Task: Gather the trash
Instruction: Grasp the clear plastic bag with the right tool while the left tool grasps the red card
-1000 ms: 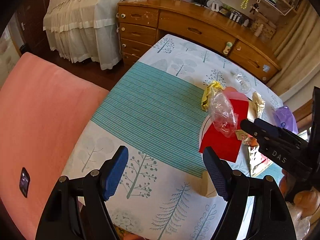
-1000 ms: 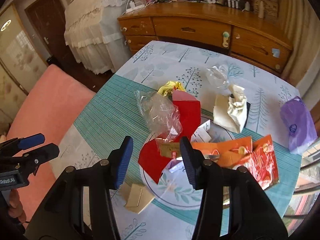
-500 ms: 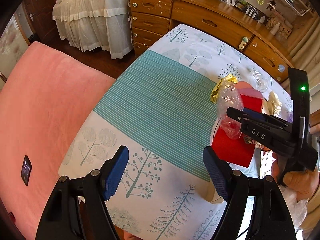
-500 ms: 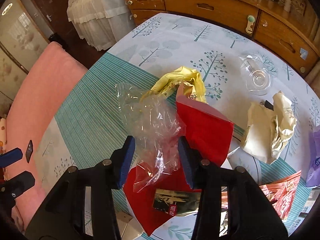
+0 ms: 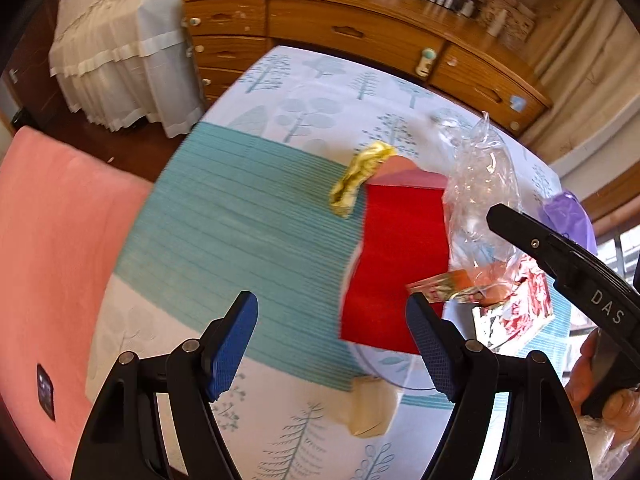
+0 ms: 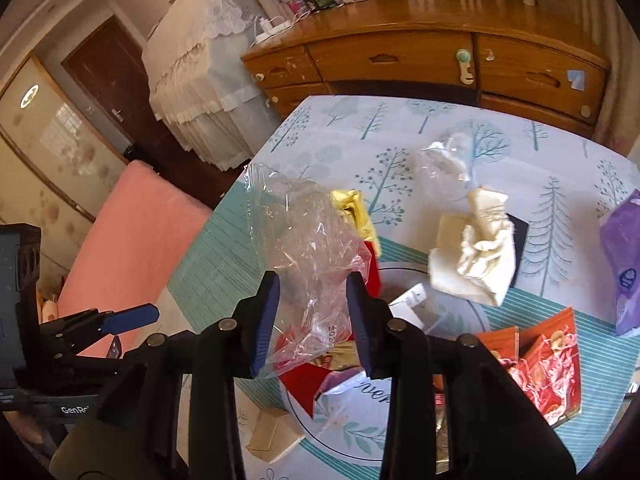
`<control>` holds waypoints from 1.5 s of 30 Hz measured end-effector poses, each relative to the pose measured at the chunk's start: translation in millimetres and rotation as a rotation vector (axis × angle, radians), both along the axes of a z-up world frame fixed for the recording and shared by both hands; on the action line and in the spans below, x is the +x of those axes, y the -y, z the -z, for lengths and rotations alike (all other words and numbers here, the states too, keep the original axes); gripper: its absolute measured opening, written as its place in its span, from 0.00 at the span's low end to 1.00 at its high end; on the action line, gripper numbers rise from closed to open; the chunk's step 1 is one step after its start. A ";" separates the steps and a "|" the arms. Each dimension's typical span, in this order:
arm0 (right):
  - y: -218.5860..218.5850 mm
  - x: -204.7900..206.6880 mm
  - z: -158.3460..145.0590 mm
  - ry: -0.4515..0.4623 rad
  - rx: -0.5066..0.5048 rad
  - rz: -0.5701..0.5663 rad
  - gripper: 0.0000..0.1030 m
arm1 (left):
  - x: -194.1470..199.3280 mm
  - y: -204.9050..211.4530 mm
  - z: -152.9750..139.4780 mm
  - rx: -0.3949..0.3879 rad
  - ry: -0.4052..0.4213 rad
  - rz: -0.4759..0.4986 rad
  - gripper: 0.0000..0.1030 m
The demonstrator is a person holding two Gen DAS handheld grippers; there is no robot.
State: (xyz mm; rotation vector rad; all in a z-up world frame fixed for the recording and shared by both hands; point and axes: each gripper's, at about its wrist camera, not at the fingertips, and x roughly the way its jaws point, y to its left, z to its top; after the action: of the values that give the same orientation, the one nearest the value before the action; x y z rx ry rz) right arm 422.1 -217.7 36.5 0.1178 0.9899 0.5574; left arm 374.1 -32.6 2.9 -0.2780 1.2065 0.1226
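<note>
A crumpled clear plastic bag (image 6: 308,248) stands up between the blue pads of my right gripper (image 6: 312,284), whose jaws are closing and pinch its sides. In the left wrist view the same bag (image 5: 480,184) rises beside the right gripper (image 5: 560,248), with a small gold wrapper (image 5: 444,290) clinging below it. Under it lies a red paper sheet (image 5: 400,260). A yellow wrapper (image 5: 360,178) sits at the sheet's far corner. My left gripper (image 5: 330,308) hangs open over the teal cloth, holding nothing.
On the tree-print tablecloth (image 6: 540,152) lie a crumpled cream paper (image 6: 476,248), a purple bag (image 6: 624,252), a red-orange packet (image 6: 540,364), a clear wrapper (image 6: 444,160) and a beige box (image 6: 272,436) by a plate (image 6: 360,432). A pink sofa (image 5: 48,240) lies left, a wooden dresser (image 5: 360,32) behind.
My right gripper has narrowed its jaws onto the clear bag, which now stands up off the red sheet. The left gripper has shifted toward the trash, still open.
</note>
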 end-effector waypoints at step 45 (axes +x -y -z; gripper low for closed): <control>53.8 -4.6 38.1 -0.066 -0.005 0.108 0.30 | 31.8 26.4 76.4 0.091 -0.136 0.077 0.00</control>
State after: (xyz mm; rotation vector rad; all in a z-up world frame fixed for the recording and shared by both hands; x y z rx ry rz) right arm 417.5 -271.6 -1.6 0.1847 1.0429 0.4545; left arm 405.9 -58.9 -73.4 -0.1449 1.3409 0.1312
